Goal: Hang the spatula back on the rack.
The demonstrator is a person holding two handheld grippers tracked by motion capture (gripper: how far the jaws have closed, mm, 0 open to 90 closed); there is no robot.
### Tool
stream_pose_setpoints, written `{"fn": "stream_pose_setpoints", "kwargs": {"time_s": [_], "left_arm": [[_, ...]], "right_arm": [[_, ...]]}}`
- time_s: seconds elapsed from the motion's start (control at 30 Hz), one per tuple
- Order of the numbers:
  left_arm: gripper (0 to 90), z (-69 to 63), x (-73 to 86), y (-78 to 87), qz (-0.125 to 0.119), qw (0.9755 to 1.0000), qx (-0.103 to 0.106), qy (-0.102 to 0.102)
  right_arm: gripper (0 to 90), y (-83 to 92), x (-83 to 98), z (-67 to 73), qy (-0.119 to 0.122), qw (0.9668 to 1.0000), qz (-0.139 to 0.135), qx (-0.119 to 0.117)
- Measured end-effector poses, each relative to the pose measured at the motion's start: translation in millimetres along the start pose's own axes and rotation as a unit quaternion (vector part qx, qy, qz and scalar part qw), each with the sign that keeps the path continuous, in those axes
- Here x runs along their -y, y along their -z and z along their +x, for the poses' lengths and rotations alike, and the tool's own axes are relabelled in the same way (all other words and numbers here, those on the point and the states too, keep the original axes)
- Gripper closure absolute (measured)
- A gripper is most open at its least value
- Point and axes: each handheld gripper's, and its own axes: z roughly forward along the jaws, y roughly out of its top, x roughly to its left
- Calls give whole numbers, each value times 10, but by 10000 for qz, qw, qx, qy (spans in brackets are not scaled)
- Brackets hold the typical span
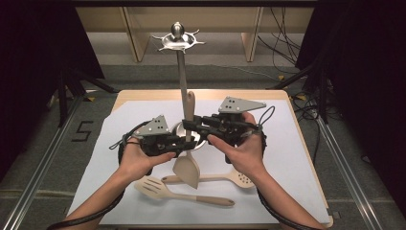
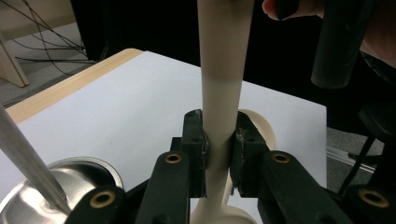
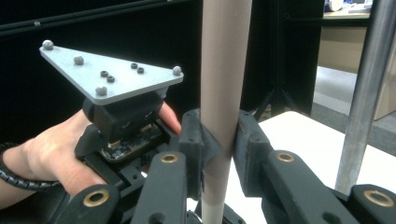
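Upright wooden spatula (image 1: 187, 165): left gripper (image 1: 179, 142) clamps its lower handle, right gripper (image 1: 187, 123) clamps higher; both jaws closed on it.

I am reading one legible mark: a dark numeral "5" (image 1: 82, 131) is sitting on the grey floor (image 1: 43, 124) to the left of the table (image 1: 201, 94) in the high view (it appears taped or painted on; I cannot tell which). I am finding no other text, label, brand or sign that can be read on the table, the utensils, the stand or the grippers.
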Motion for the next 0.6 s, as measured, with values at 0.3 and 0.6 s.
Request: {"fn": "stream_pose_setpoints", "kwargs": {"time_s": [0.3, 0.6], "left_arm": [[777, -46, -151, -46, 109, 9971, -755, 44], [777, -57, -158, -56, 149, 9964, -831, 96]], "right_arm": [[647, 117, -6, -36, 192, 9983, -263, 492], [697, 30, -33, -10, 287, 9979, -239, 535]]}}
